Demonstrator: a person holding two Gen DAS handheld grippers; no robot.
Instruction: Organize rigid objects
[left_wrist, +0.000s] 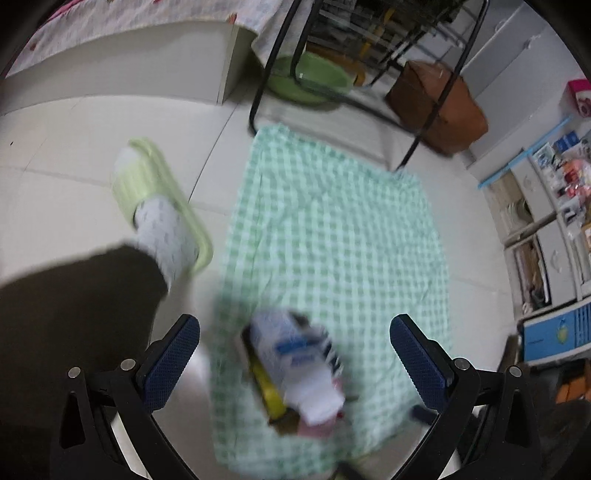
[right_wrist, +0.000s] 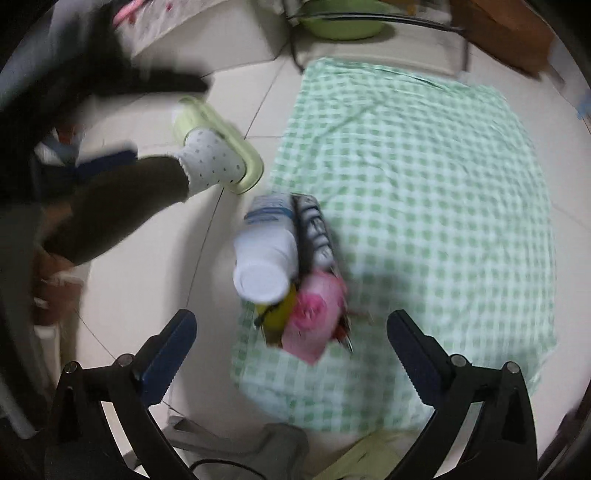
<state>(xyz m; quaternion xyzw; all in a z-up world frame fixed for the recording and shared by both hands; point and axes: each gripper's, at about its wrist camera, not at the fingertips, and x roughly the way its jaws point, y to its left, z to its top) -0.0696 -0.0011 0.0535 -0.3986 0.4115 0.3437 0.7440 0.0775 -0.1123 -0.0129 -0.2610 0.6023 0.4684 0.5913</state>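
Both views look down on a tiled floor (left_wrist: 74, 155) with a green-and-white checked cloth (left_wrist: 332, 221) spread flat on it. The left gripper (left_wrist: 295, 354) hangs above the near end of the cloth with its jaws spread wide and nothing between them; its 2 blue pads (left_wrist: 170, 354) stand well apart on either side of the pile. The right gripper (right_wrist: 291, 347) is likewise wide open and holds nothing, its blue pads (right_wrist: 166, 354) flanking the same pile from the near side. The task's things lie bunched together at the near left corner of the cloth, in or on what appears to be a shallow box (left_wrist: 258, 376); motion blur hides its edges. In the pile, a white bottle (right_wrist: 266, 251) with a blue label lies on its side, cap toward the right wrist camera. Beside it, touching, is a dark packet (right_wrist: 316, 232) with white lettering that is too blurred to read. A yellow item (right_wrist: 280, 306) sits under the bottle's cap end, and a pink packet (right_wrist: 314, 317) lies just beside it at the near end of the pile. Left of the cloth, a foot in a dotted white sock (right_wrist: 210, 158) and a pale green slipper (right_wrist: 221, 129) rests on the floor. Beyond the far edge of the cloth stand a black metal frame (left_wrist: 258, 92), a green basin (left_wrist: 310, 81) and a brown box (left_wrist: 439, 103).
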